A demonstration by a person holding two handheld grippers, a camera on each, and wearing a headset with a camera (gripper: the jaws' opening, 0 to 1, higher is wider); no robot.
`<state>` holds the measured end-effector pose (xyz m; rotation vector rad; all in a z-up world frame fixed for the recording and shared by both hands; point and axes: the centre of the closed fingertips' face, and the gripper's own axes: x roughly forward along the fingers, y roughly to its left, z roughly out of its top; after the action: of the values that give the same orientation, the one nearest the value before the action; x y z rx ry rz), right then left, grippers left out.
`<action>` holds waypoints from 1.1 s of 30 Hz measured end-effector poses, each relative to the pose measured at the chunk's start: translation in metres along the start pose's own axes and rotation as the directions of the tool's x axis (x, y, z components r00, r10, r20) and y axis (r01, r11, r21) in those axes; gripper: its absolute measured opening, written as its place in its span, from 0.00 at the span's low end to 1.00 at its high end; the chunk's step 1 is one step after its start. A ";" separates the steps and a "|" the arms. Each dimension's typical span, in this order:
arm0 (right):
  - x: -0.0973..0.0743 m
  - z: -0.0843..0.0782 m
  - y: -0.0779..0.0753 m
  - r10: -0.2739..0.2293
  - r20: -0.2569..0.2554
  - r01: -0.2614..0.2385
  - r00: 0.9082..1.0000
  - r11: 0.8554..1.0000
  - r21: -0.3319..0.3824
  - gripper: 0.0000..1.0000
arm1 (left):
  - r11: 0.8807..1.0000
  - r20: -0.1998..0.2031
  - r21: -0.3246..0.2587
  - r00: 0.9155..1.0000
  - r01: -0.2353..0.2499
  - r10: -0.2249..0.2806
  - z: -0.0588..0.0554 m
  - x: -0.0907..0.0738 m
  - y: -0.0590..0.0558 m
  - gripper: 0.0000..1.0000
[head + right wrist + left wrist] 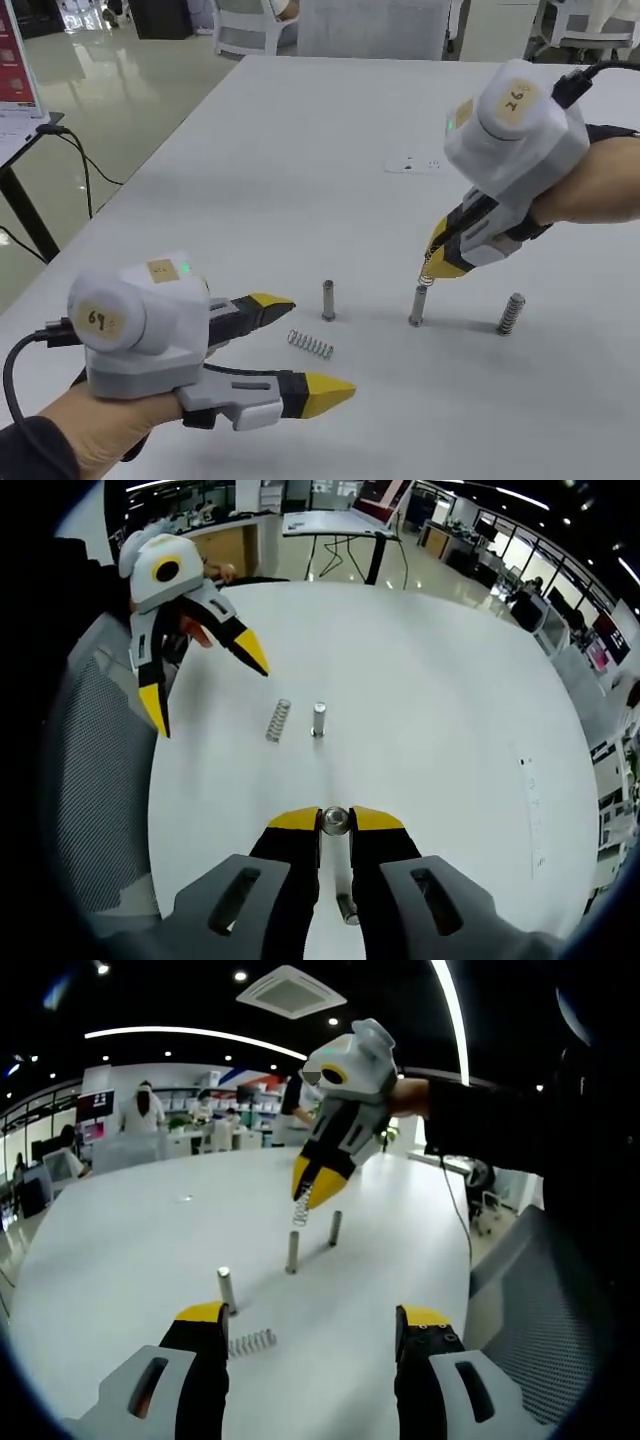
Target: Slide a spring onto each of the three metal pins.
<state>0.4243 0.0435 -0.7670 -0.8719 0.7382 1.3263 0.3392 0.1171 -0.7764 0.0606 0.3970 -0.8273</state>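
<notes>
While poised over the middle pin (pixel 417 305): second spring about to go on, by the look.
Clamps a spring (pixel 426 276) in the right gripper (pixel 432 262) just above that pin, coil upright to drop on axis. Holds the left gripper (pixel 314 1315) spread open, nearer than that pin, loose spring (pixel 310 345) between its jaws, likely staged for pickup. Shows a seated spring (pixel 511 314) right of that pin, a bare pin (pixel 328 300) left.
</notes>
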 end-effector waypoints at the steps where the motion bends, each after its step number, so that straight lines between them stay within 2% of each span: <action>1: 0.002 -0.001 0.000 0.003 -0.002 -0.003 1.000 1.000 0.003 0.08 | 1.000 -0.001 0.000 1.000 0.000 0.000 0.000 0.000 0.000 0.63; 33: 0.025 -0.013 -0.002 0.036 -0.039 -0.034 0.999 0.999 0.035 0.08 | 1.000 -0.007 0.002 1.000 -0.001 0.001 -0.001 0.000 0.000 0.61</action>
<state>0.4296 0.0445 -0.7944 -0.8631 0.8083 1.3265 0.3386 0.1176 -0.7773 0.0657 0.4030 -0.8268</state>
